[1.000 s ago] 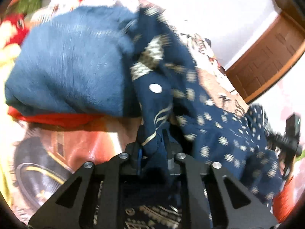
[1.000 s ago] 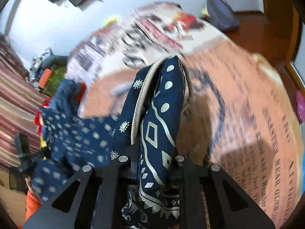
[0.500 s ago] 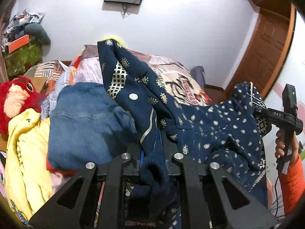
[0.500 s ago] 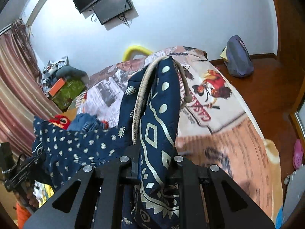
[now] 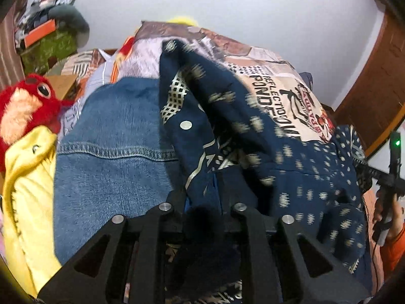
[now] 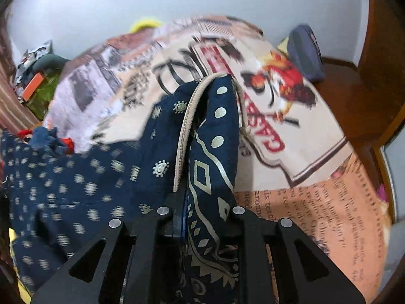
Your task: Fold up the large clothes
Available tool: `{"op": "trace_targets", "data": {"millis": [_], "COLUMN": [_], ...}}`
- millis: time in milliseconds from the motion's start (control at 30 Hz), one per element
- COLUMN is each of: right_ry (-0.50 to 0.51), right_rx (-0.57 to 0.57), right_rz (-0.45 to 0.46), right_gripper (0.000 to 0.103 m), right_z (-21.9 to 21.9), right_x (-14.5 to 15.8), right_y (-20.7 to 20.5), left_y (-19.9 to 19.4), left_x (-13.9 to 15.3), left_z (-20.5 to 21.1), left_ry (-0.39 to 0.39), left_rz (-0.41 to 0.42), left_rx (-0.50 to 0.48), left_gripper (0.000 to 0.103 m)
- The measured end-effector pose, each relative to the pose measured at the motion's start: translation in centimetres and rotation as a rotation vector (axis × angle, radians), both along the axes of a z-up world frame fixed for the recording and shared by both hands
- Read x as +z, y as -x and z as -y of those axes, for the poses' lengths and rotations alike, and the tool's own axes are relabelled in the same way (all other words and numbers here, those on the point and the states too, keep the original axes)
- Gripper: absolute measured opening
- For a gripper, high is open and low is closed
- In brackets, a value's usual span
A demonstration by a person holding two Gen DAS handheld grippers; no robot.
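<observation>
Navy printed garment (image 5: 291, 172) stretched between both grippers above a bed with a printed cover (image 5: 273, 76). Left gripper (image 5: 201, 195) clamped narrow on a bunched edge of the cloth, jaws just eased slightly apart, fabric pinched between them. Right gripper (image 6: 202, 202) likewise shut narrow on a folded corner with beige piping, fold standing up past the fingers and blocking the middle of that view. Right gripper also seen at far right of the left view, held by one hand (image 5: 387, 217) in an orange sleeve. Left of garment, near: one folded denim piece (image 5: 114, 152), touching the navy cloth, over a yellow item (image 5: 27, 190). One red plush toy (image 5: 22, 106) at far left, touching the yellow. Cluttered stack (image 5: 48, 33) with one orange box further back left. One dark bag (image 6: 303, 53) on the wooden floor right of the bed. One wall-mounted screen, cut off by top edge. Wooden door (image 5: 372, 96) far right. Garment hides most of the near bed surface in both views; motion blur on print.
</observation>
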State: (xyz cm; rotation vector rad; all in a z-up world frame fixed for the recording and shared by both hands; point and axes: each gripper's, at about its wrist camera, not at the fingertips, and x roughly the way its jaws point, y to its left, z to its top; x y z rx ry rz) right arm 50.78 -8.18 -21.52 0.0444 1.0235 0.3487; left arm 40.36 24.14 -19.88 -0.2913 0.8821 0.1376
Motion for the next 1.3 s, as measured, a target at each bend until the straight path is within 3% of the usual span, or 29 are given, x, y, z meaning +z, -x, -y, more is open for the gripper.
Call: {"op": "trace_targets", "data": {"millis": [100,300,433,500,733,800,867,933,1000,1167,1300], "right_ry": [0.011,0.092,0.1,0.115,0.097,0.088,0.072,0.065,0.065,0.071,0.102], "right_rx": [-0.01,-0.072,-0.047,-0.027,0.035,0.035,0.039,0.049,0.063,0.099,0.127], "right_rz": [-0.005,-0.049,-0.022,0.012,0.125,0.146,0.178,0.198,0.203,0.216,0.222], "right_gripper": [0.023,0.041,0.044,0.055,0.06,0.078,0.084,0.084,0.085,0.085,0.085], "right_z": [0.4,1.1,1.8,1.9,2.5,2.7,3.0,3.2,3.3,3.4,3.4], "right_x": [-0.9,0.8,3.4,5.0,10.7,12.0,13.4,14.2,14.8,15.1,14.2], "right_y": [-0.1,0.7,3.1,4.7,11.2,12.8,14.8,16.3,17.8,21.0,23.7], "left_y": [-0.1,0.5,1.4,2.2,6.4,8.0,9.9,11.9,13.6,17.8,20.4], "left_x": [-0.7,-0.2,0.7,1.6,6.5,8.1,9.6,10.7,11.4,11.4,9.5], "left_z": [0.2,0.3,0.6,1.0,2.8,3.4,4.2,4.9,5.3,6.2,6.0], "left_ry": [-0.012,-0.085,-0.105,-0.113,-0.139,-0.159,-0.191,-0.21,-0.22,-0.227,-0.17], "left_rz": [-0.01,-0.027,-0.045,-0.048,0.005,0.024,0.049,0.072,0.091,0.097,0.047], "left_rx": [0.003,0.064,0.078,0.071,0.029,0.014,-0.008,-0.028,-0.043,-0.086,-0.092], "left_gripper": [0.027,0.051,0.053,0.053,0.061,0.067,0.074,0.088,0.092,0.093,0.093]}}
